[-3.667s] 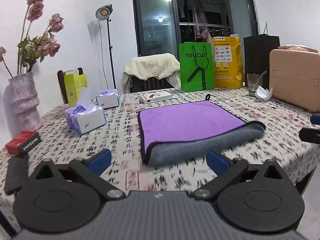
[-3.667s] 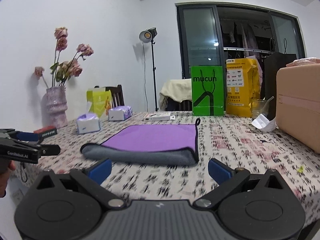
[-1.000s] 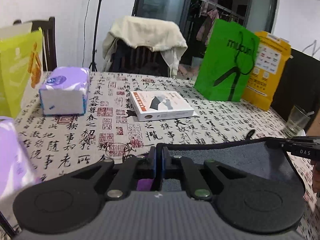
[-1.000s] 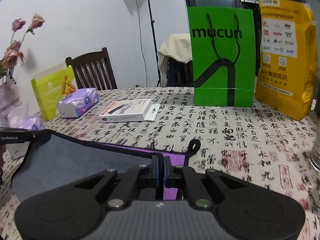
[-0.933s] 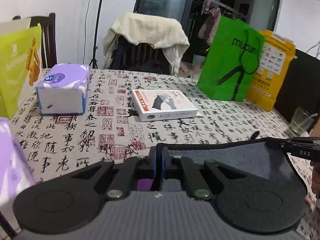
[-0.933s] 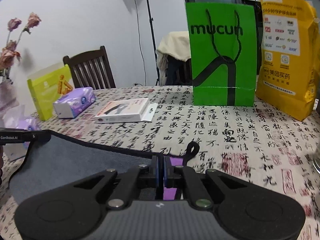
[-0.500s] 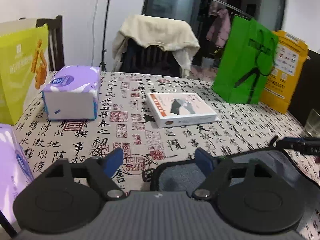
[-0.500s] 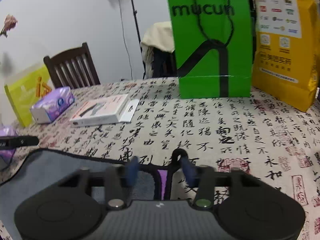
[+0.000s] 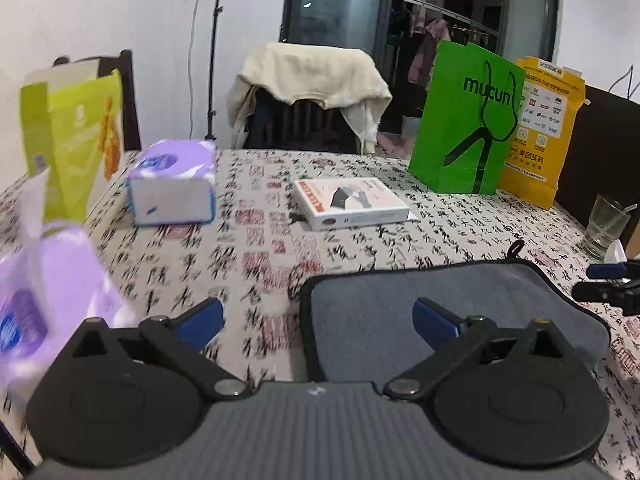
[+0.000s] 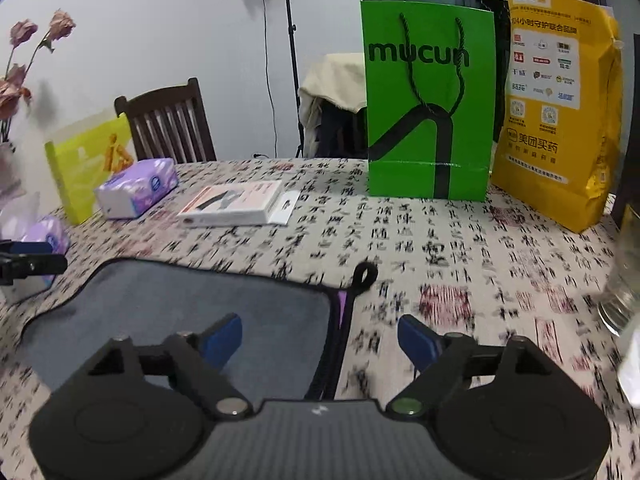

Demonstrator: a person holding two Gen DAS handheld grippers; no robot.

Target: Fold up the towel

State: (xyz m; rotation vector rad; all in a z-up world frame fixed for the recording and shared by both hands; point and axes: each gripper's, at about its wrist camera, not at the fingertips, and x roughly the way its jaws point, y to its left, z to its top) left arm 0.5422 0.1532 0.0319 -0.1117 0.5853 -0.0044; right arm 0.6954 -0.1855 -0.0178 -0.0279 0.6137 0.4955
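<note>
The towel (image 9: 372,320) lay flat on the bench (image 9: 256,240), folded with its grey side up and a sliver of purple showing at its right edge in the right wrist view. Its black hanging loop (image 10: 366,274) stuck out from the far right corner onto the patterned cloth.

The left tongs (image 9: 318,318) stood apart, holding nothing, straddling the towel's left edge: the left finger over bare cloth, the right finger over grey pile. The right tongs (image 10: 320,334) were likewise spread and empty, astride the towel's right edge, left finger above the grey, right finger above the bench. Whether either touched the fabric could not be told.

Beyond the towel lay a white box (image 9: 352,202), and behind it stood a green bag (image 10: 428,108) beside a yellow bag (image 10: 556,112). Two tissue packs (image 9: 174,182) sat to the left, and a glass (image 9: 606,226) stood at the right.
</note>
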